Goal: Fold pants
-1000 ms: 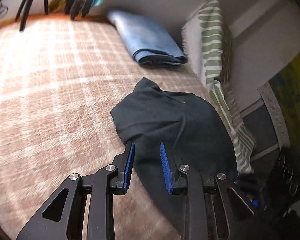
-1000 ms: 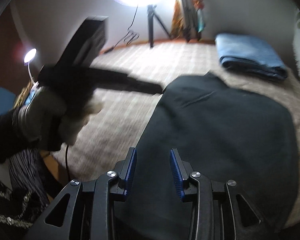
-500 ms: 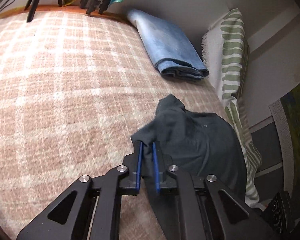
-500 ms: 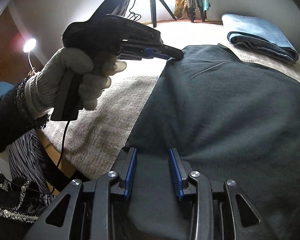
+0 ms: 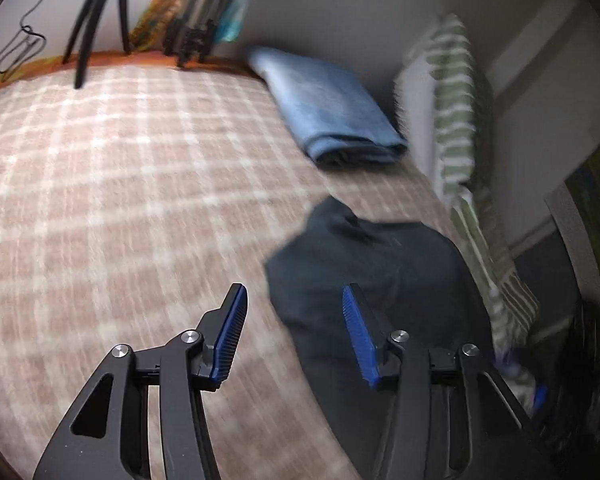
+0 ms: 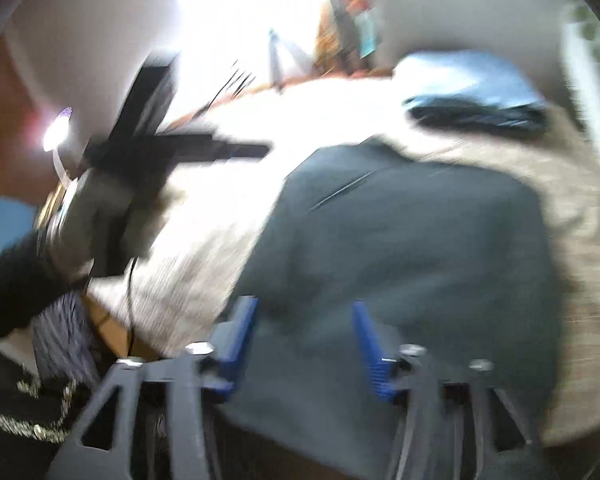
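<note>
Left and right wrist views of a pants-folding task on a bed. The dark pants [image 5: 380, 272] are lying in a compact, rounded bundle on the plaid blanket [image 5: 120, 200], near the bed's edge beside the green-striped pillow [image 5: 456, 120]; in the right wrist view the same pants [image 6: 412, 248] are filling most of the lower field, their surface looking fairly smooth with one slanting seam line showing. The left claw [image 5: 294, 330] is hovering with its blue pads spread wide and nothing between them, its right finger over the bundle's near edge and its left finger over bare blanket, a stance that suits either straightening that edge or backing away from it. The right claw [image 6: 304, 340] is likewise standing apart and empty, poised low over the fabric at its near side, probably so that it can steady or press the cloth. Both views are smeared by motion, the right one heavily, so fine creases cannot be read. A folded blue garment [image 5: 332, 108] is resting well apart toward the wall, seemingly a finished piece set aside. Tripod legs [image 5: 96, 20] are standing beyond the bed. Judging by the bundle's tidy outline, the fold appears largely complete.
</note>
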Demonstrator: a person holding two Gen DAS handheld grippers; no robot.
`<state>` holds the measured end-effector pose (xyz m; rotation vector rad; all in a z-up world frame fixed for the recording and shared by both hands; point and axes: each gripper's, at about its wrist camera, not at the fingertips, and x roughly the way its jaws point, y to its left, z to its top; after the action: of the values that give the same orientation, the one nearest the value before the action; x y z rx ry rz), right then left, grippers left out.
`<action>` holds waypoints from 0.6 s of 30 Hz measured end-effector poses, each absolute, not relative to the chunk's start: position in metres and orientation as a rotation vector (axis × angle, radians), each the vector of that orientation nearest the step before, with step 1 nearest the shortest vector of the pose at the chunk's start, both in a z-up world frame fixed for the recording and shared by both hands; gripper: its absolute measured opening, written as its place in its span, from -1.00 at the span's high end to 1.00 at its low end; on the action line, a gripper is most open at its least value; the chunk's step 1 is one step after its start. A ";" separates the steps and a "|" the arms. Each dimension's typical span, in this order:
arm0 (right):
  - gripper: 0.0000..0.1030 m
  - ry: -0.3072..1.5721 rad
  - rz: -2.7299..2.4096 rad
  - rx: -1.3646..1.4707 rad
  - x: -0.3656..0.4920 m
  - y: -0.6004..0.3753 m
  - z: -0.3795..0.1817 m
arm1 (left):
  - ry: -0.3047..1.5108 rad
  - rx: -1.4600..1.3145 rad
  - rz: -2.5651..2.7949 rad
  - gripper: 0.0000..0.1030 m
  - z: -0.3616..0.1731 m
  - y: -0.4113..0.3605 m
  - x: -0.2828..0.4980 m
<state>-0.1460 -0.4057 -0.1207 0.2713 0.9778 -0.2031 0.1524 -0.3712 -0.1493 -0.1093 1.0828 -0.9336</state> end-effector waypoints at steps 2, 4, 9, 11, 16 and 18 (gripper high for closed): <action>-0.56 0.918 -0.279 0.315 -0.160 -0.438 -0.099 | 1.094 -0.101 -0.961 0.06 -0.150 -0.371 0.143; -0.65 0.885 -0.330 0.348 -0.168 -0.465 -0.088 | 1.116 -0.112 -0.982 0.06 -0.154 -0.372 0.135; -0.67 0.894 -0.385 0.471 -0.175 -0.537 -0.090 | 1.185 -0.172 -0.998 0.06 -0.170 -0.376 0.130; -0.68 0.913 -0.365 0.537 -0.174 -0.558 -0.100 | 1.199 -0.170 -0.995 0.06 -0.175 -0.377 0.129; -0.69 0.935 -0.281 0.640 -0.171 -0.581 -0.125 | 1.221 -0.177 -0.991 0.06 -0.183 -0.378 0.129; -0.69 0.932 -0.256 0.680 -0.170 -0.587 -0.135 | 1.220 -0.179 -0.998 0.06 -0.185 -0.379 0.129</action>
<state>-0.1702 -0.5874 -0.1353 0.6801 0.9322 -0.2559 0.1293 -0.3794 -0.1852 -0.1789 1.2201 -0.9976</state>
